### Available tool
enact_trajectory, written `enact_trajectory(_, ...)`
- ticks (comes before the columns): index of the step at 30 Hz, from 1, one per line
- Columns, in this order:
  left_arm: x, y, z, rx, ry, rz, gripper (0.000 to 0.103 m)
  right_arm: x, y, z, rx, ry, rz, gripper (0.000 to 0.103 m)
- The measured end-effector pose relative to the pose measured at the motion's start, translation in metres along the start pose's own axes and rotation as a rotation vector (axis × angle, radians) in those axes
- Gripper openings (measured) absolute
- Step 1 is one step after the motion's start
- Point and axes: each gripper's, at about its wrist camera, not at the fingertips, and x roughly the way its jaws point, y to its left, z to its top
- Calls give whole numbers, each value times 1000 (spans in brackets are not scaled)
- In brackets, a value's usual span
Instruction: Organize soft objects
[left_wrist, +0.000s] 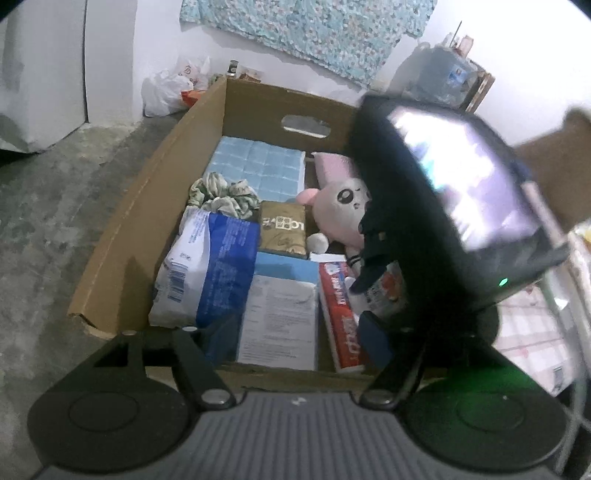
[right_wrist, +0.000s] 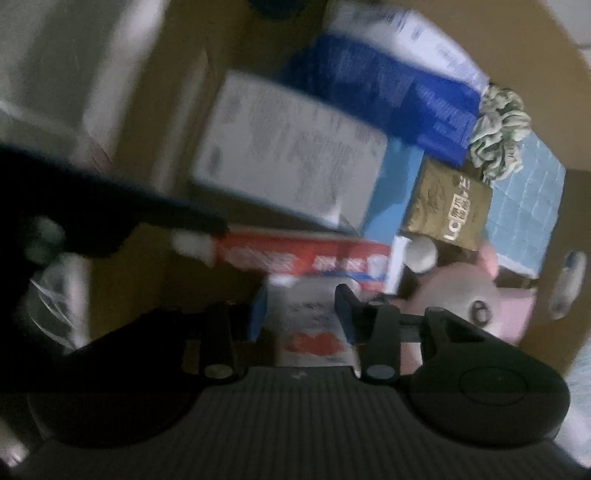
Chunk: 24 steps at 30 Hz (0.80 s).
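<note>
Right gripper (right_wrist: 301, 317) down inside cardboard box (left_wrist: 147, 221), jaws clenched on white-and-red soft pack (right_wrist: 310, 332) beside toothpaste carton (right_wrist: 295, 258), long axis running away from jaws; left gripper (left_wrist: 295, 343) released, hovering over near rim.

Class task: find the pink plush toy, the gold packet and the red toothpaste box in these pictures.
Pink plush toy (left_wrist: 345, 206), left wrist view, on its face.
Gold packet (right_wrist: 448, 208), right wrist view, middle of its front.
Red toothpaste box (left_wrist: 341, 317), left wrist view, middle of its top side.

Grey concrete floor (left_wrist: 55, 221) meets white wall (left_wrist: 110, 55) hung with floral cloth (left_wrist: 314, 29).
</note>
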Motion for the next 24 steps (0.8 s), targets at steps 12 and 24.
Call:
enact_trajectory(12, 12, -20, 7, 44, 27, -29, 47, -109, -19, -109, 338, -547, -14, 54)
enact_trajectory(24, 42, -83, -1, 116, -105, 250, 47, -71, 34, -267, 951, -1259, -172, 59)
